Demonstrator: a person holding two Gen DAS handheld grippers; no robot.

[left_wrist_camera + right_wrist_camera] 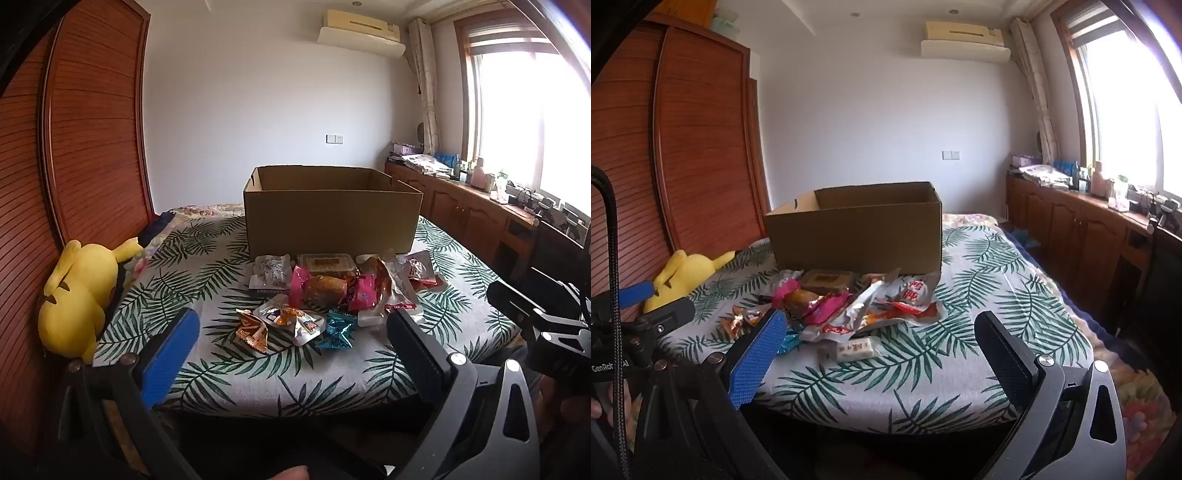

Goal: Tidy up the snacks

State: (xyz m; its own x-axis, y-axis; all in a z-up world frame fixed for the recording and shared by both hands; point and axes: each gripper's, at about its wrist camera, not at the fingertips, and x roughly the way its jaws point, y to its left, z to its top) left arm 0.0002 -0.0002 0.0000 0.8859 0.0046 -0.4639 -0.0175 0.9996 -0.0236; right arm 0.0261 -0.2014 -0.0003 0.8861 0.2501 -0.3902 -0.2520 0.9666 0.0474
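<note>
Best to take one packet at a time from the near edge of the snack pile (325, 295) on the bed (229, 373) — just ahead of both grippers' fingers — and lift it over the cardboard box (332, 218) wall beyond. Left gripper (291, 350) and right gripper (879, 350) — fingers spread wide, holding and touching nothing.

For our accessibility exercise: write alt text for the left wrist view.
Open left gripper hovers before a pile of snacks on a leaf-print bed, with an open cardboard box behind them. A yellow plush lies at the left.
</note>
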